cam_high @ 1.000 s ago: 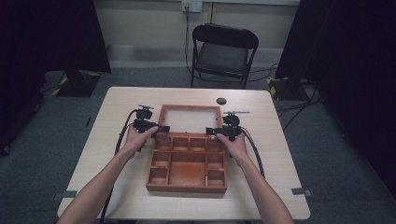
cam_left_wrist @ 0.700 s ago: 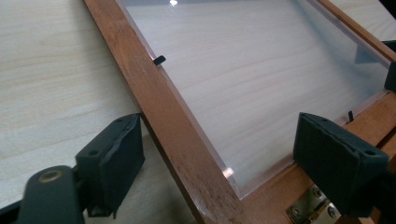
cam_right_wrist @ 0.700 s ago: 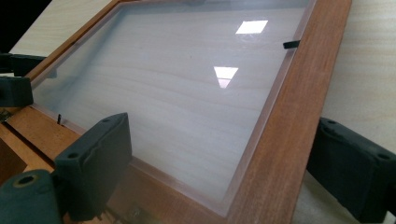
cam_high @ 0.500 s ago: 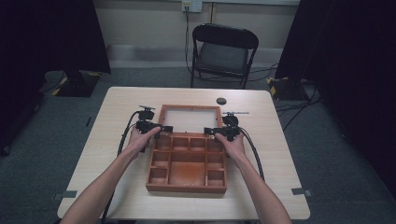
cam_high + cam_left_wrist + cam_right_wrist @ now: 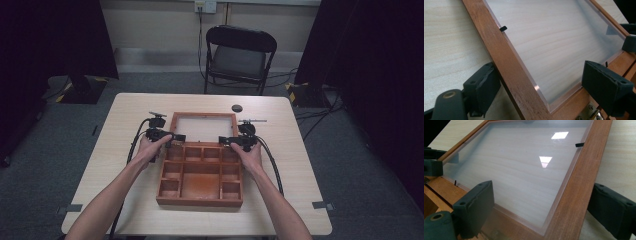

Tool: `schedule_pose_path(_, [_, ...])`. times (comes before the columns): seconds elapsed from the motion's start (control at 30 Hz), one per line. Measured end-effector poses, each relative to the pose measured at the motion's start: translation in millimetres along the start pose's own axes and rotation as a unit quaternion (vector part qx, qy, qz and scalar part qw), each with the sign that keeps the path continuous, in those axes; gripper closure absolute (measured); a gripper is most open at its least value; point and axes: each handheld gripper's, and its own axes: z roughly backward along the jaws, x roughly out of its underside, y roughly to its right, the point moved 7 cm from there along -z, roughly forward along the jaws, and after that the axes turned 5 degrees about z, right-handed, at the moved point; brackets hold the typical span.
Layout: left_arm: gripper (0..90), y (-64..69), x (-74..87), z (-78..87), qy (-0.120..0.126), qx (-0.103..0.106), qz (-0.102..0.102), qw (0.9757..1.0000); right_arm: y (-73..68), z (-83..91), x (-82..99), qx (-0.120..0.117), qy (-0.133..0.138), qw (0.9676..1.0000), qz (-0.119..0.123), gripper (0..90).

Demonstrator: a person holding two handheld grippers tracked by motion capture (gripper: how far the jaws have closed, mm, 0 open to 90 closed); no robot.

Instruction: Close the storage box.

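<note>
- High view: your wooden box (image 5: 200, 175) sits mid-table, its glazed lid (image 5: 204, 126) lying open flat behind it.
- Left gripper (image 5: 172, 137) straddles the lid's left rail, jaws wide, not pressing.
- Right gripper (image 5: 226, 140) straddles the right rail, likewise loose.
- Lid looks stiff and light; its pane (image 5: 554, 45) seems slick and fragile, so grip the wooden rails.
- Small black disc (image 5: 237, 108) lies beyond.

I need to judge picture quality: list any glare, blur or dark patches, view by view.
Right gripper view: two bright ceiling-light reflections on the lid's clear pane; near black pads soft. Left gripper view: even light, no glare, near frame edge blurred. High view: table evenly lit, surroundings dark.
</note>
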Motion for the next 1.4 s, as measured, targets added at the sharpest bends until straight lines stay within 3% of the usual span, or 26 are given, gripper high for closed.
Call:
schedule_pose_path(0.3, [13.6,0.0,-1.4,2.1,-0.006,-0.01,-0.01,0.9999,0.1,2.9,-2.6,0.014,0.012,0.9997,0.019,11.7])
schedule_pose_path(0.57, [14.8,0.9,-1.8,2.7,-0.004,-0.005,-0.01,0.9999,0.0,3.9,-3.4,0.015,0.015,0.9995,0.024,12.8])
schedule_pose_path(0.83, [17.2,1.9,-3.8,7.3,0.006,-0.009,-0.04,0.9991,-1.5,8.1,-7.1,0.03,0.03,0.9981,0.045,16.8])
schedule_pose_path(1.17, [17.0,4.4,-3.9,4.4,0.005,0.003,-0.026,0.9996,-2.1,9.6,-8.6,0.036,0.036,0.9973,0.052,18.3])
schedule_pose_path(1.4, [21.3,7.3,-6.4,9.9,0.016,-0.006,-0.056,0.9983,-4.2,17.3,-13.3,0.053,0.052,0.9946,0.073,24.7])
